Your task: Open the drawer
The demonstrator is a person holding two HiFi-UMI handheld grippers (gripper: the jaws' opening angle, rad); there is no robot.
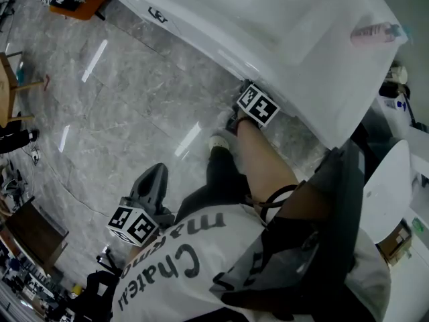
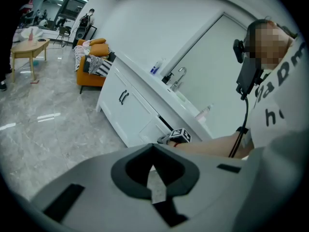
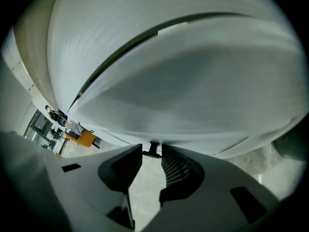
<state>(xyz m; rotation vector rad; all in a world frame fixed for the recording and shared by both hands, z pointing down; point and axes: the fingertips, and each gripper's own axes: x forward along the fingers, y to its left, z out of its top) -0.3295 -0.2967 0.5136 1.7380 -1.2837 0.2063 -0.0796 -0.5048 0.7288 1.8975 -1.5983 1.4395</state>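
The white drawer front point(image 3: 193, 95) fills the right gripper view, and its small dark handle point(image 3: 154, 150) sits between the tips of my right gripper point(image 3: 151, 151), whose pads close on it. In the head view the right gripper point(image 1: 244, 91) reaches under the overhang of the white counter point(image 1: 268, 32), marker cube facing up. From the left gripper view it point(image 2: 169, 138) shows at the drawer point(image 2: 149, 129) in the white cabinet run. My left gripper point(image 1: 155, 170) hangs low at my left side, away from the cabinet. Its tips point(image 2: 152, 144) meet over bare floor with nothing in them.
Grey marble floor point(image 1: 120, 99) stretches to the left of the cabinet. An orange sofa point(image 2: 91, 74) with a striped throw stands at the cabinet's far end, a wooden table point(image 2: 29, 47) beyond it. A bottle point(image 1: 375, 32) and a tap point(image 2: 179, 76) stand on the counter. My shoe point(image 1: 220, 141) is close to the cabinet.
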